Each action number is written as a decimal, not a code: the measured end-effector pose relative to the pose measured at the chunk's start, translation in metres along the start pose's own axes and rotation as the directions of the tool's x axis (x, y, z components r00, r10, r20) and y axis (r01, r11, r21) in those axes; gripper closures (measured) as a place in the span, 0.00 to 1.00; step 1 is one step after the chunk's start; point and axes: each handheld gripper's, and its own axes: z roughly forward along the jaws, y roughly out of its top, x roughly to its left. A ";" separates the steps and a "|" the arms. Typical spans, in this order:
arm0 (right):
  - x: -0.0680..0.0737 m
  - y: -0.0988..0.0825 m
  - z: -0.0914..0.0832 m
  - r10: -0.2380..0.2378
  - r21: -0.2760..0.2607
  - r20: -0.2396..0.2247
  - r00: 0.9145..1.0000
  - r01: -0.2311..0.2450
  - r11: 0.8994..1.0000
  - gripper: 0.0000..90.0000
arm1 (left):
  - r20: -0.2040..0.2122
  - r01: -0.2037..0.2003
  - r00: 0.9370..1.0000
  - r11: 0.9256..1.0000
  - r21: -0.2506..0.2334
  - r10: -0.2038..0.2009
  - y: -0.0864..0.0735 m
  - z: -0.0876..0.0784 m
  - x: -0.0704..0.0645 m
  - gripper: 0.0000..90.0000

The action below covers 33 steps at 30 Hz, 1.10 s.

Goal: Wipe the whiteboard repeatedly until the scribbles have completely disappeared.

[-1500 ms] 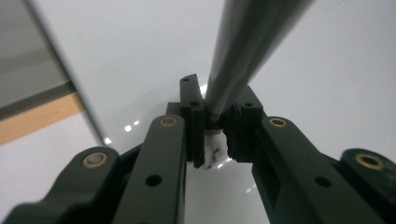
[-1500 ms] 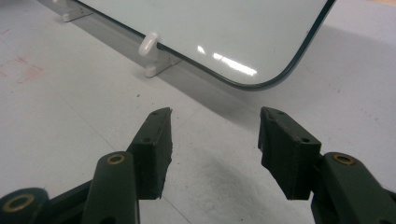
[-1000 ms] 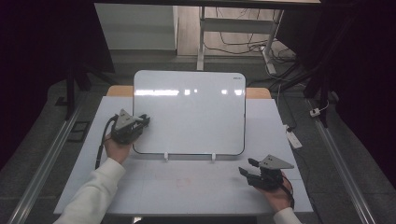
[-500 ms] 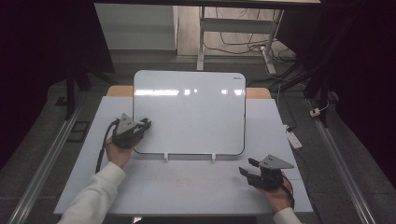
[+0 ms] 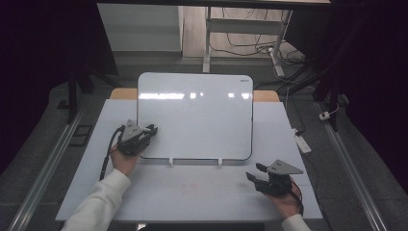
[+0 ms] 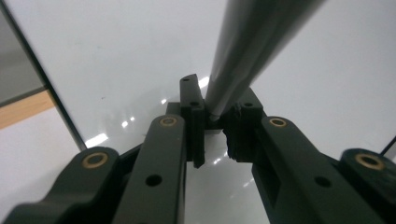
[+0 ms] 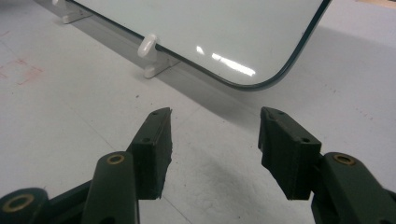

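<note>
Nearest, toward the front right of the white table (image 5: 192, 211): right gripper (image 5: 255, 172), held low in the person's hand. Stands with jaws wide apart, gripping nothing, bare tabletop between them in the right gripper view (image 7: 212, 140). Points at the rounded near corner of the whiteboard (image 7: 210, 28) but stays well short of it; probably parked there, ready to steady the board if needed.

Just beyond, at mid-table: faint red smudge (image 5: 188, 186), likely a placement mark.

Farther in, on the left: left gripper (image 5: 151, 130), reaching over the board's lower left corner. Has its jaws drawn nearly together on the end of a grey rod (image 6: 243, 51), which rises up and away from the jaws (image 6: 215, 126) over the glossy surface. Could be a marker or pen, gripped by its tail so the tip can meet the board; too blurred to tell. Cannot tell either whether the tip touches.

Along the board's near edge: two white clips (image 5: 171, 161), apparently propping that edge and keeping the panel from sliding.

Then the whiteboard itself (image 5: 195, 120), blank, lying centred and squarely in front of the person, within reach of both hands.

Behind it: wooden strip (image 5: 264, 95) at the table's back edge, then cables (image 5: 231, 38) on the floor.
</note>
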 end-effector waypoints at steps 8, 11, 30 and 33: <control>0.000 0.000 0.001 -0.001 0.004 -0.002 1.000 0.001 1.000 0.49 | -0.043 0.090 0.995 0.996 -0.018 -0.091 -0.008 -0.014 0.025 0.87; 0.001 0.000 0.002 -0.005 0.006 -0.004 1.000 0.005 1.000 0.49 | -0.014 0.062 0.998 0.998 -0.012 -0.062 -0.005 -0.006 0.013 0.87; 0.001 0.002 -0.002 -0.002 -0.010 0.001 1.000 0.002 1.000 0.49 | 0.070 0.034 0.997 0.999 0.019 -0.035 -0.001 0.000 -0.009 0.87; 0.001 0.002 -0.003 -0.004 -0.019 0.003 1.000 0.004 1.000 0.49 | 0.141 0.066 0.988 0.998 0.024 -0.069 0.002 -0.003 -0.011 0.87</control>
